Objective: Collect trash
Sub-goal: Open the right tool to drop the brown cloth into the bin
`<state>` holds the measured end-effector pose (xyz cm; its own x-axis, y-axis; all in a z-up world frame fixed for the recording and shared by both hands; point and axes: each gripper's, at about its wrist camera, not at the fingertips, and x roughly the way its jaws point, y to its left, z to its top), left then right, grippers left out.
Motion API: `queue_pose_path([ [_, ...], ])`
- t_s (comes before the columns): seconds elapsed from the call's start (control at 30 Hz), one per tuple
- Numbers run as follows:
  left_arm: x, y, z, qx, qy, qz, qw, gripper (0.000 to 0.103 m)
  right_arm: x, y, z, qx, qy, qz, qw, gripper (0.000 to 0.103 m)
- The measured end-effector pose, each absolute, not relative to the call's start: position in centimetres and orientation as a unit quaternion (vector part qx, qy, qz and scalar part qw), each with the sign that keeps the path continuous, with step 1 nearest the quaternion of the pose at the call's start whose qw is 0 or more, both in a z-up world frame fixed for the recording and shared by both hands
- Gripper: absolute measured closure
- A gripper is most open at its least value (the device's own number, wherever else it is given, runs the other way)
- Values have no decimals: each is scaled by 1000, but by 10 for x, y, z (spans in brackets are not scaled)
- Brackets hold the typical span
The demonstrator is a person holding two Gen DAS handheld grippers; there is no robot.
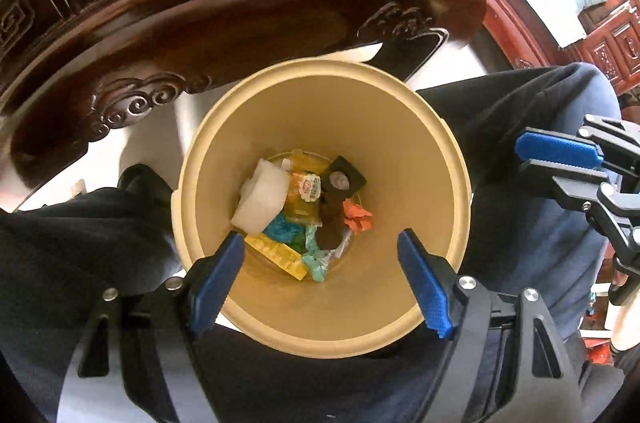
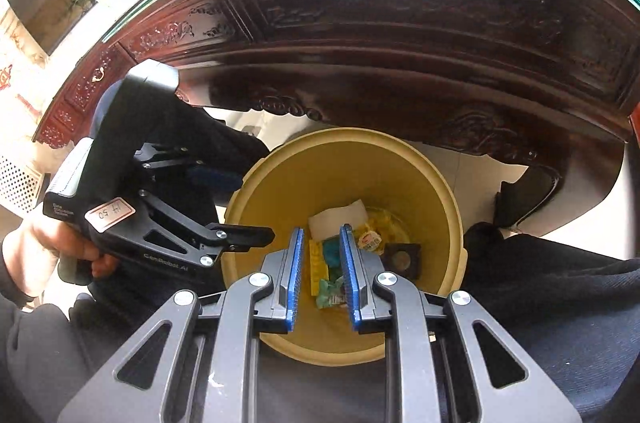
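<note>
A yellow bin (image 1: 320, 65) (image 2: 344, 133) stands on the floor between a person's legs. At its bottom lies trash: a white foam block (image 1: 262, 199) (image 2: 340, 215), an orange paper ball (image 1: 358, 217), a black square piece (image 1: 342, 179) (image 2: 402, 259), a yellow strip (image 1: 278, 255) and teal wrappers (image 1: 316, 259) (image 2: 330, 291). My left gripper (image 1: 320, 239) (image 2: 252, 207) hangs over the bin's mouth, jaws wide open and empty. My right gripper (image 2: 321, 229) (image 1: 522, 157) points down over the near rim. Its blue pads stand a narrow gap apart with nothing between them.
A dark carved wooden table (image 1: 240, 3) (image 2: 400, 43) with a glass top overhangs the bin's far side. Legs in dark trousers (image 1: 80, 243) (image 2: 560, 283) flank the bin, and a black shoe (image 1: 140, 183) (image 2: 524, 195) rests on the pale floor. A hand (image 2: 40, 243) grips the left tool.
</note>
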<state>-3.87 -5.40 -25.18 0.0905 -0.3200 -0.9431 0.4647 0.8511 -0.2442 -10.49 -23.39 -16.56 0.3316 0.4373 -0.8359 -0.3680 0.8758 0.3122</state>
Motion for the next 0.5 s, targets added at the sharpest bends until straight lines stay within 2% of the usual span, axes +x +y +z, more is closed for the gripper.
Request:
queue_pose_path([
  [0.17,-39,-54,-233,73,591,-246,765,24,-103,-235,-170,49,519,242,819,84],
  [0.27,-39,-56,-220,80,575,-233,780,18,-102,-234,-171,54,518,242,819,81],
  [0.43,-39,-56,-203,91,554,-221,797,13,-102,-234,-167,44,512,231,826,64],
  [0.5,-38,-56,-199,94,550,-214,802,9,-103,-237,-163,48,503,225,833,47],
])
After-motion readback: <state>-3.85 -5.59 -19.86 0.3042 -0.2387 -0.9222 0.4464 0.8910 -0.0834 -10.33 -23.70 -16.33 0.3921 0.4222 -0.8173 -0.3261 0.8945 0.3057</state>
